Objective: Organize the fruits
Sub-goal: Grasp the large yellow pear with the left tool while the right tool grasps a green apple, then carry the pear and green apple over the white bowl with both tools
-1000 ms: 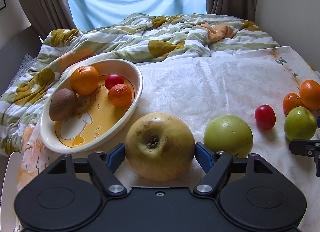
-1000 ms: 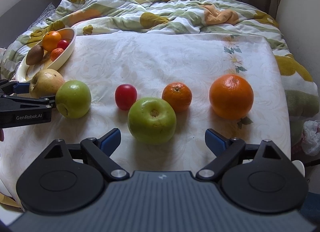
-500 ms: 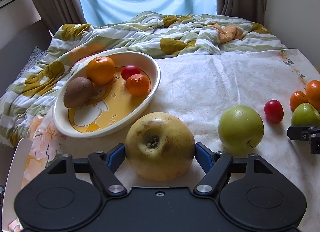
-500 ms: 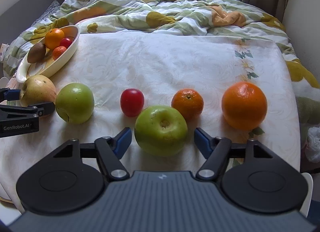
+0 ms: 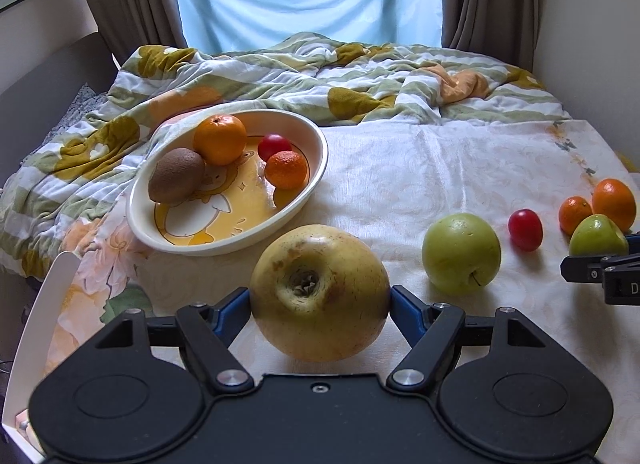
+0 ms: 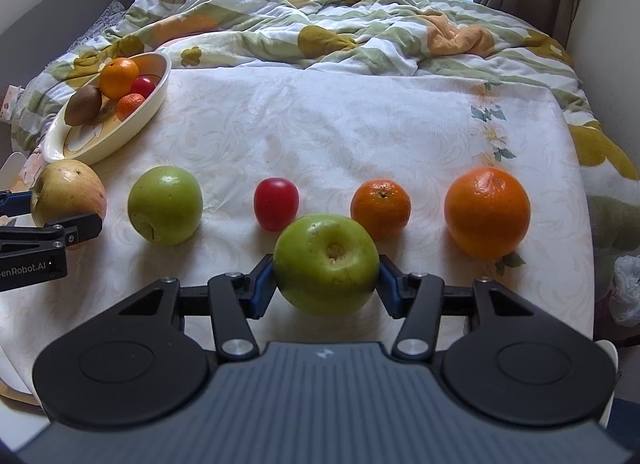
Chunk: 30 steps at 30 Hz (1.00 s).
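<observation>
Left wrist: left gripper (image 5: 320, 300) clamped yellow apple (image 5: 320, 296), lifted near bowl (image 5: 224, 248) | right gripper (image 6: 326, 280) jaws closing around green apple (image 6: 326, 268), pads at its sides, apple on cloth | step: carrying fruit to bowl | next: place into bare bowl area, clear of kiwi (image 5: 176, 180).

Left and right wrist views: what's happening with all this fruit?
The left gripper is clamped on a big yellow apple near the oval cream bowl. The right gripper is closing around a green apple. Another green apple lies on the white cloth.
</observation>
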Each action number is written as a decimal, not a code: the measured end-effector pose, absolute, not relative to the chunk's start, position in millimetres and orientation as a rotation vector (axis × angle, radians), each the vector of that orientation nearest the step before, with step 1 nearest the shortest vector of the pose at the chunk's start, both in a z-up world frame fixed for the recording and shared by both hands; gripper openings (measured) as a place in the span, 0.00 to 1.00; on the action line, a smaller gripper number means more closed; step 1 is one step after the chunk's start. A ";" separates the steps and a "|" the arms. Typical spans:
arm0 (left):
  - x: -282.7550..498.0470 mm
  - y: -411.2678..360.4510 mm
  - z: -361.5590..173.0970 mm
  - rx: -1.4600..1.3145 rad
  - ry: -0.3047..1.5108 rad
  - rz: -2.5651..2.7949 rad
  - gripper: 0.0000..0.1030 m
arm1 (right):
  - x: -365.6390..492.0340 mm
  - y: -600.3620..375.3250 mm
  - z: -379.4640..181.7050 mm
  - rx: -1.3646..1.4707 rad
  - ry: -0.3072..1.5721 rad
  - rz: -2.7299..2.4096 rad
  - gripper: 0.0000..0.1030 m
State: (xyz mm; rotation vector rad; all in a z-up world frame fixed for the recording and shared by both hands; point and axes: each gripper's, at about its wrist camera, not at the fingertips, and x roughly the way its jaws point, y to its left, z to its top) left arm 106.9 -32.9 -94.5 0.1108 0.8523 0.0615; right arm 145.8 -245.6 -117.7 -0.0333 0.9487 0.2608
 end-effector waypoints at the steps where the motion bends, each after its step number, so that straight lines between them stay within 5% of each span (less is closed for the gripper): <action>1: 104.7 -32.7 -91.4 0.105 0.848 0.063 0.76 | 144.1 -245.0 -115.1 -0.034 0.946 0.262 0.66; 30: 102.4 67.8 -6.6 0.067 0.747 0.069 0.76 | 133.9 -136.4 -12.2 -0.070 0.843 0.298 0.66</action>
